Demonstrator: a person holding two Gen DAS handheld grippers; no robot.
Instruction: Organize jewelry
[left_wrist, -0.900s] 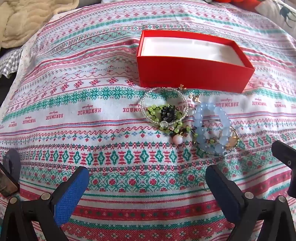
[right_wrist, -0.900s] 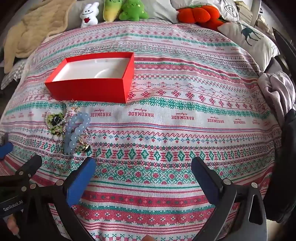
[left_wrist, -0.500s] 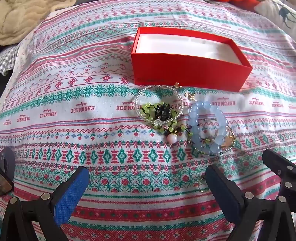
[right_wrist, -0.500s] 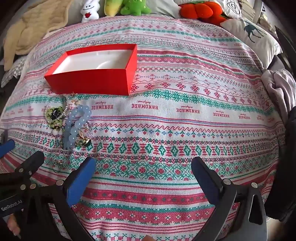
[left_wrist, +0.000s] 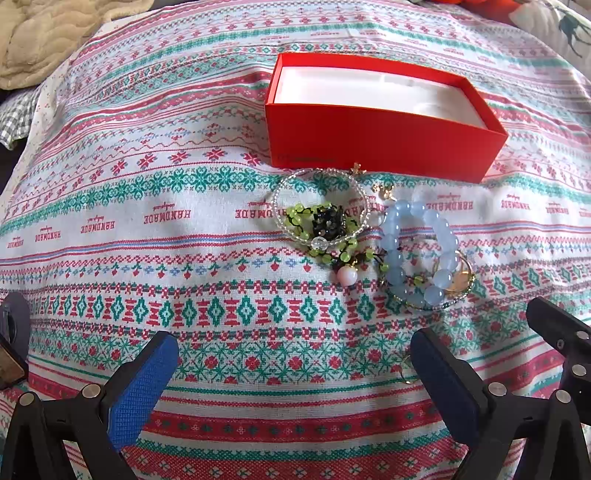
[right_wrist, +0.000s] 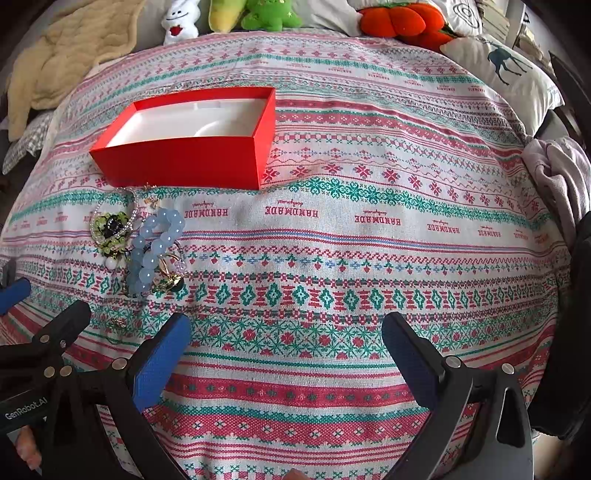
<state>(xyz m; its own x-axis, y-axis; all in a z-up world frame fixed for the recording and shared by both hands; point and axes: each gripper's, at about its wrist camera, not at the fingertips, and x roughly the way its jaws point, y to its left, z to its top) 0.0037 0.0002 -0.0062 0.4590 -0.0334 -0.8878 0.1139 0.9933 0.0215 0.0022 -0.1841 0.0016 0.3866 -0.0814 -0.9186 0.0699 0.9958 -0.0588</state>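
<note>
The jewelry is sitting in a tangled little heap on the patterned bedspread (left_wrist: 184, 258), just in front of the red box (left_wrist: 380, 144). The blue bead bracelet (left_wrist: 421, 254) is lying on the right of the heap, overlapping a thin gold bangle (left_wrist: 466, 281). To its left the clear bead bracelet (left_wrist: 321, 206) is ringing a knot of green and black beads (left_wrist: 325, 221), with a pink bead (left_wrist: 347, 275) trailing below. A small gold ring (left_wrist: 406, 369) is lying apart, close to the left gripper's right finger. The box is standing open, its white lining showing nothing inside as far as I can tell, so the sorting looks not yet begun.

Both tools are hovering over the cloth and angling down. The left gripper (left_wrist: 291, 373) is spread wide with nothing between its blue pads, the heap lying just ahead and to its right. The right gripper (right_wrist: 284, 343) is likewise gaping and holding nothing, with the pile off to its left.

Now, the first pick. The blue bracelet is looking like the easiest one: chunky beads, sitting on top. Pinching one side of its loop and lifting slowly should be showing whether the bangle or the green strand is coming along. If so, the other gripper could be pinning the heap down. The ring is going to need a low, flat pinch against soft fabric.
</note>
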